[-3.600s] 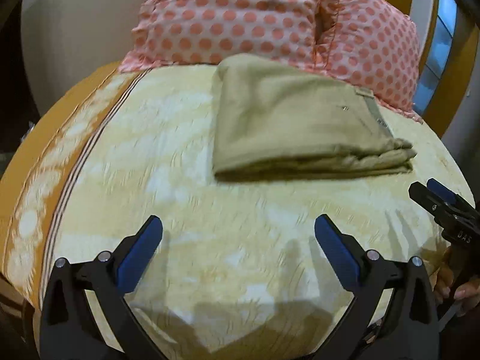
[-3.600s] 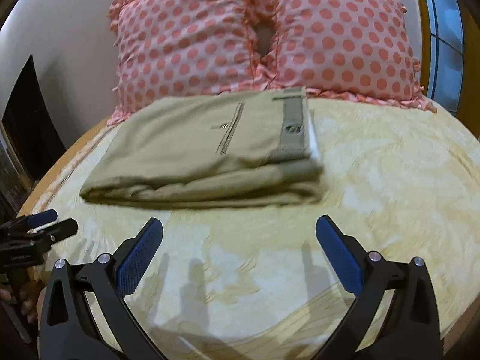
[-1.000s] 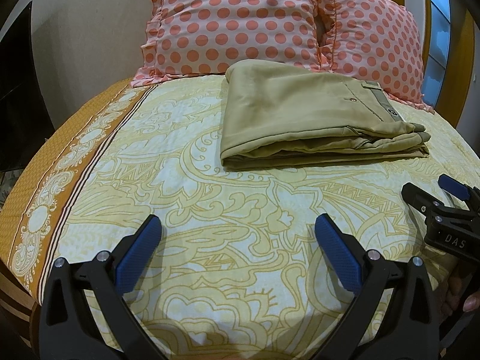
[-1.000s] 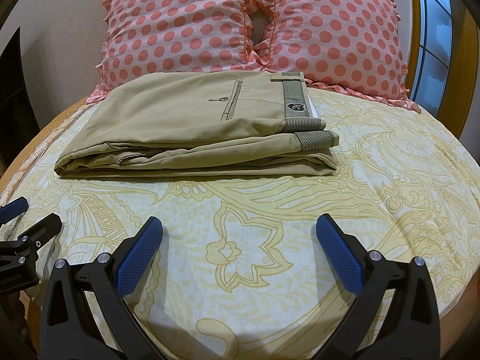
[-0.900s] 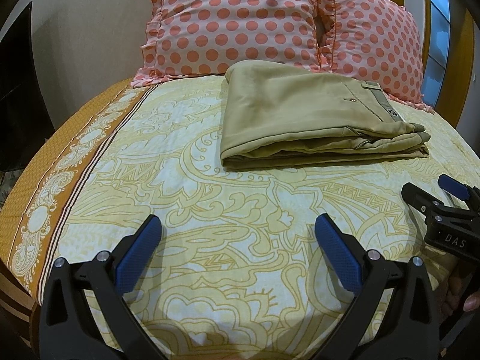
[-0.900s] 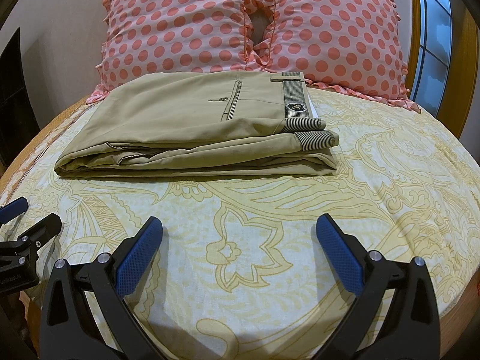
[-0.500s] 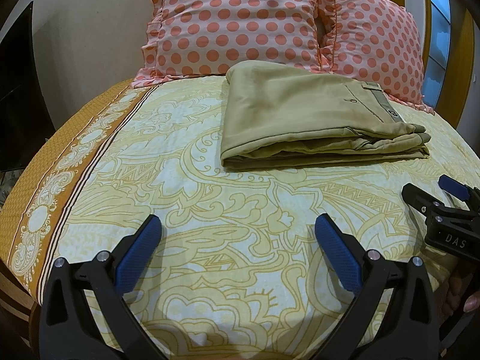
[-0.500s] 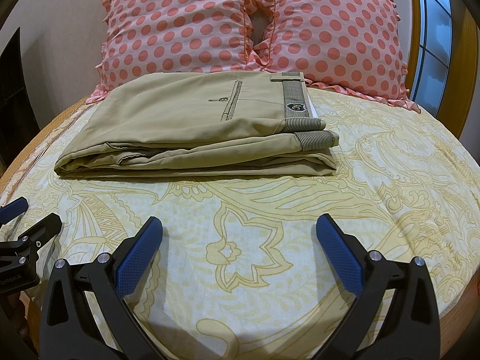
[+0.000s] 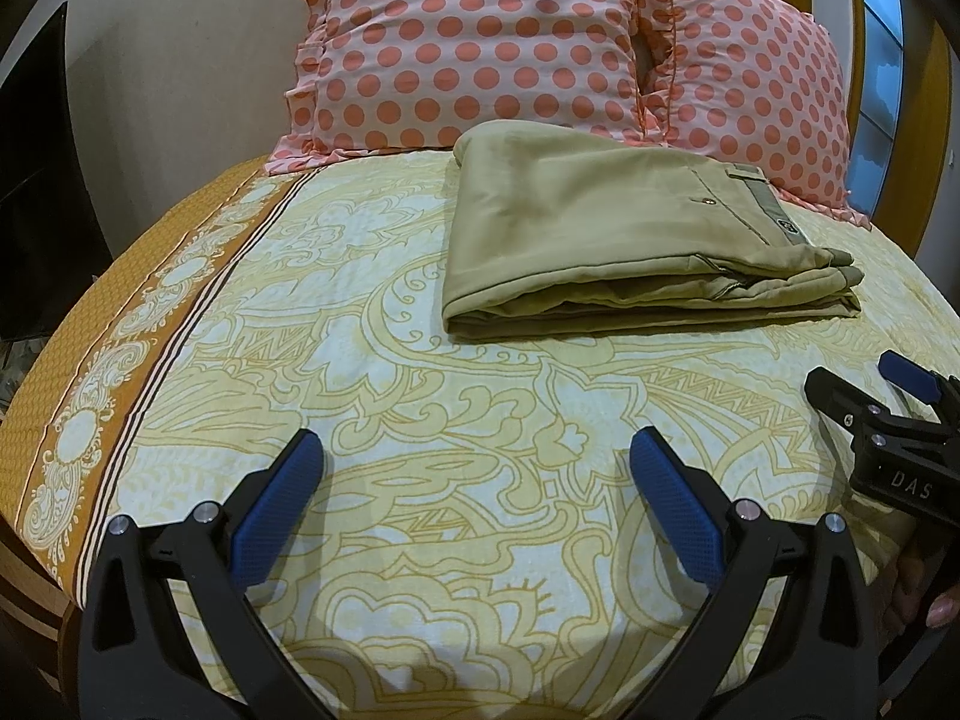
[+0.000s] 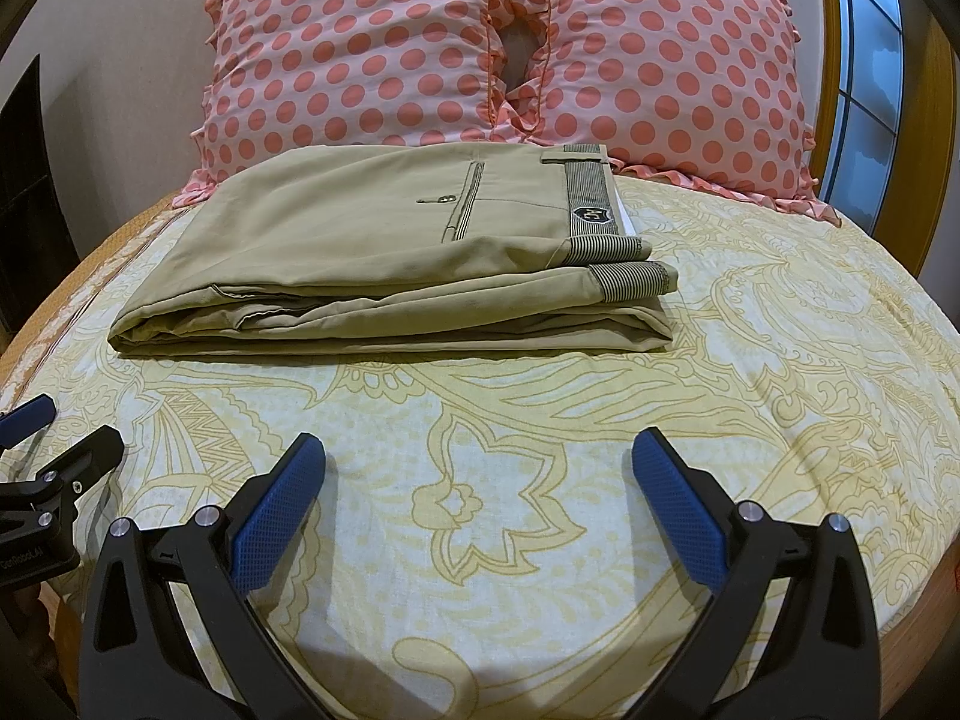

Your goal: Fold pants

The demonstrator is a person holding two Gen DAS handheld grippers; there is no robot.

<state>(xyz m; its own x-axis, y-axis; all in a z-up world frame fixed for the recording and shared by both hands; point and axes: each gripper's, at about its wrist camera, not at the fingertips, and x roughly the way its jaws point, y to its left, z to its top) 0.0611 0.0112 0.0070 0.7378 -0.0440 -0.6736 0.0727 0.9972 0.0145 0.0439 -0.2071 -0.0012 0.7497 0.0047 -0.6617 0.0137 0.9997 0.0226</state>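
Observation:
The khaki pants lie folded in a flat stack on the yellow patterned bedsheet, near the pillows; they also show in the right wrist view, waistband to the right. My left gripper is open and empty, held low over the sheet well short of the pants. My right gripper is open and empty too, in front of the stack. Each gripper shows at the edge of the other's view: the right gripper in the left wrist view, the left gripper in the right wrist view.
Two pink polka-dot pillows lean against the headboard behind the pants. An orange border band runs along the bed's left edge. A window with a wooden frame is at the right.
Since 3.6 s ago both grippers have drawn back slightly and steadied. Over the last second nothing has visibly moved.

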